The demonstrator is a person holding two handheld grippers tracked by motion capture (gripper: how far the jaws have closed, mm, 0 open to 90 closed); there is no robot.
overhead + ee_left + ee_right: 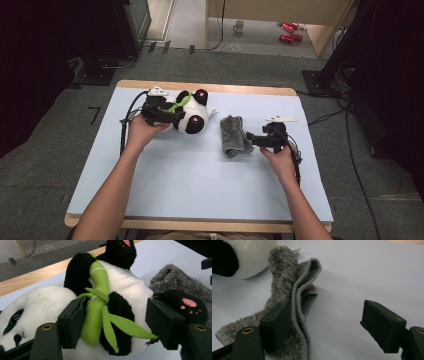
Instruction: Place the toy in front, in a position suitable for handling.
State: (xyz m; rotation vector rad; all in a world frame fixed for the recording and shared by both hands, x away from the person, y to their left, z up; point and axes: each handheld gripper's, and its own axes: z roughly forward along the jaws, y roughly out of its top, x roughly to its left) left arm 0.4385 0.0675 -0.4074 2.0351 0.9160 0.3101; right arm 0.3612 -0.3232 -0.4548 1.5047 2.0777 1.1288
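Two grippers work: left gripper (115, 322) jaws open astride panda toy (187, 114) at table's far left; right gripper (332, 325) open beside grey cloth (294, 302), mid-table. Close squarely on panda's belly; pinch cloth's folded edge.

White mug (239, 26), red cans (288, 31) on far floor (beyond table (200, 175)).
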